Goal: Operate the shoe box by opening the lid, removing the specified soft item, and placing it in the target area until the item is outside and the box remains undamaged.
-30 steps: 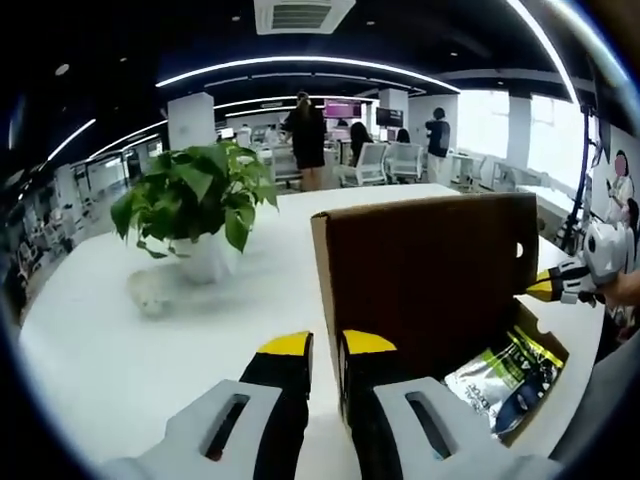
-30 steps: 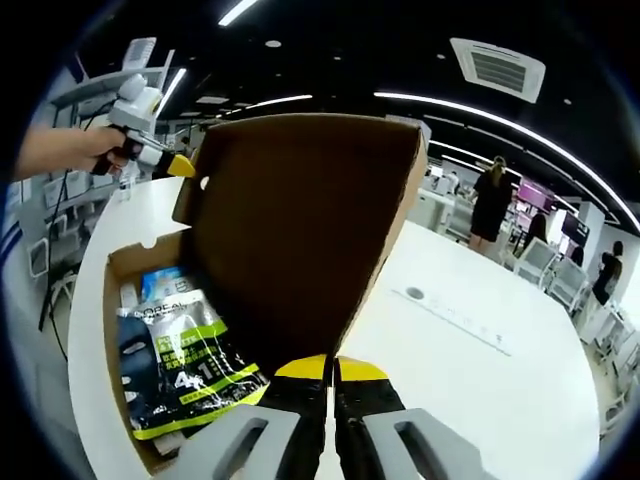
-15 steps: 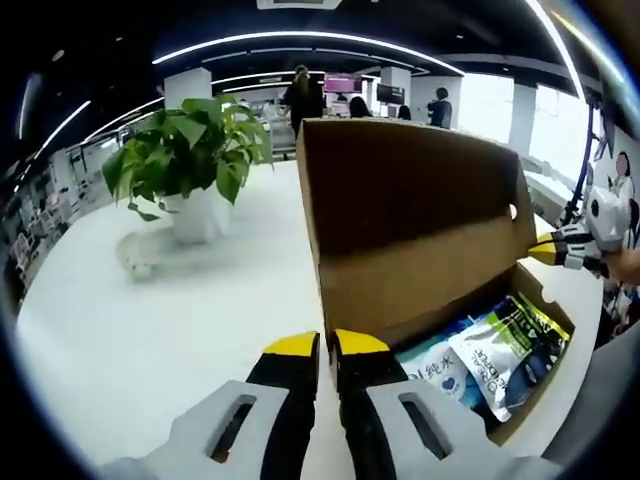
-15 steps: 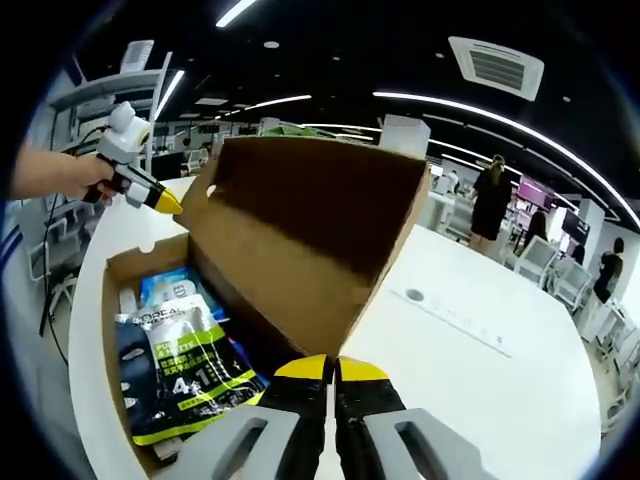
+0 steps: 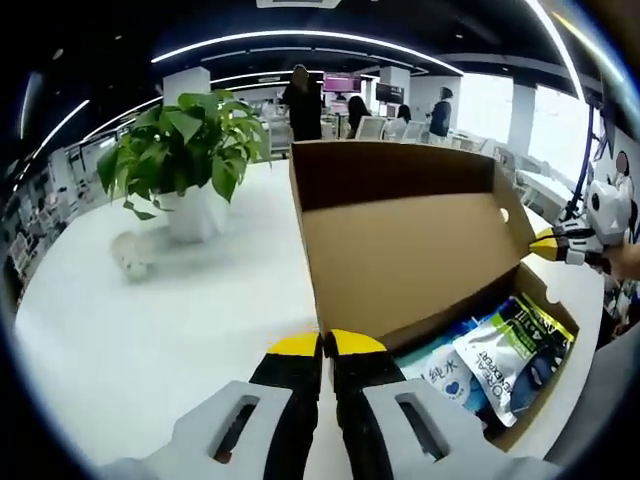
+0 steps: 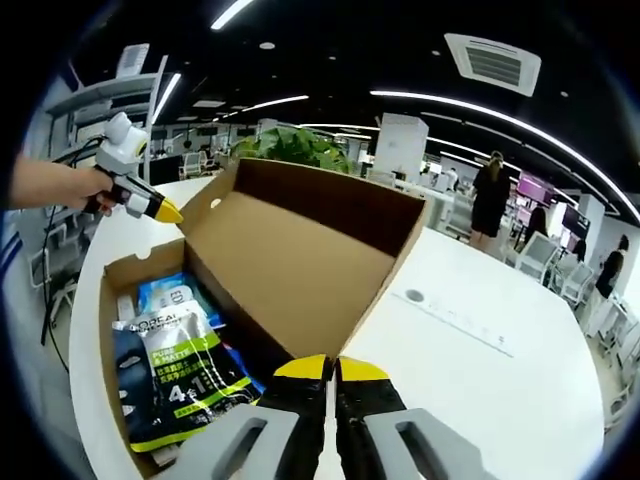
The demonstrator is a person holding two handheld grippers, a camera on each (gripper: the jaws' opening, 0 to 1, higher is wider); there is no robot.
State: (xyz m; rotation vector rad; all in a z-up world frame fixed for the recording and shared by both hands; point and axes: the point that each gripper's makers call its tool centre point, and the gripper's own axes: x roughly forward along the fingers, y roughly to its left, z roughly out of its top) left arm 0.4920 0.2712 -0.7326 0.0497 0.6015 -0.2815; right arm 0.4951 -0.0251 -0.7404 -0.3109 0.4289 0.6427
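A brown cardboard shoe box [image 5: 548, 292] [image 6: 108, 300] lies on a white table, and its hinged lid [image 5: 400, 250] [image 6: 290, 265] leans back past upright. Inside lie a green, white and dark blue pouch [image 5: 515, 350] [image 6: 180, 370] and a pale blue pack [image 5: 440, 365] [image 6: 165, 292]. My left gripper [image 5: 322, 345] is shut on one free corner of the lid. It also comes into the right gripper view [image 6: 160, 208], held by a hand. My right gripper [image 6: 330, 365] is shut on the other free corner and comes into the left gripper view [image 5: 545, 247].
A potted green plant [image 5: 180, 150] [image 6: 295, 148] stands on the table [image 5: 150, 330] [image 6: 480, 390] beyond the lid. Bare white tabletop spreads on the lid's outer side. Several people and office chairs are far behind.
The lid has swung from nearly upright to leaning well back, showing its inner face and more of the box's contents. Both grippers went with its corners.
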